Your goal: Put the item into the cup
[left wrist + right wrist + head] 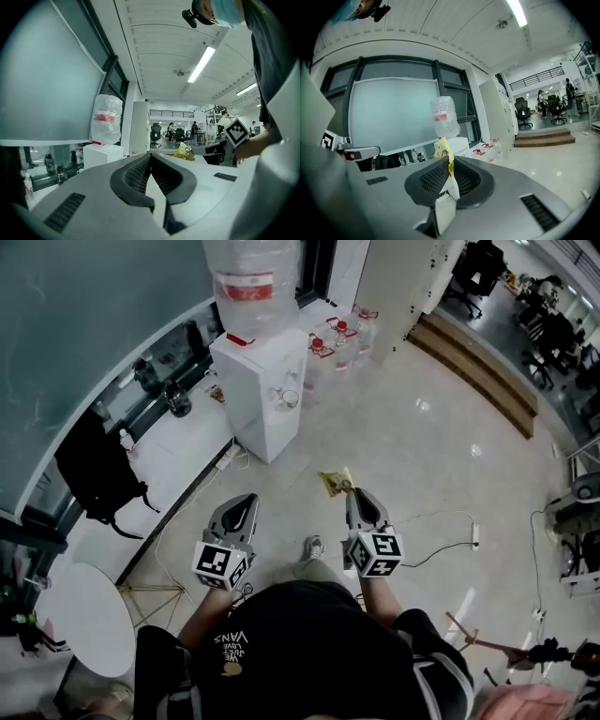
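While upright in the right gripper, a thin yellow sachet

**The Floor Under My Feet**

The floor is pale and shiny, and lamps gleam in it. A white water box stands on it, with a big clear bottle on top. Just behind the box, a few clear water jugs with red tops stand together on the floor. A white plug bar lies on the floor well off to my right, and its thin cord runs across the tiles. A long wooden step crosses the far side. I can see my one shoe on the floor. To my left a black bag sits on a low white ledge. A round white table is near me.
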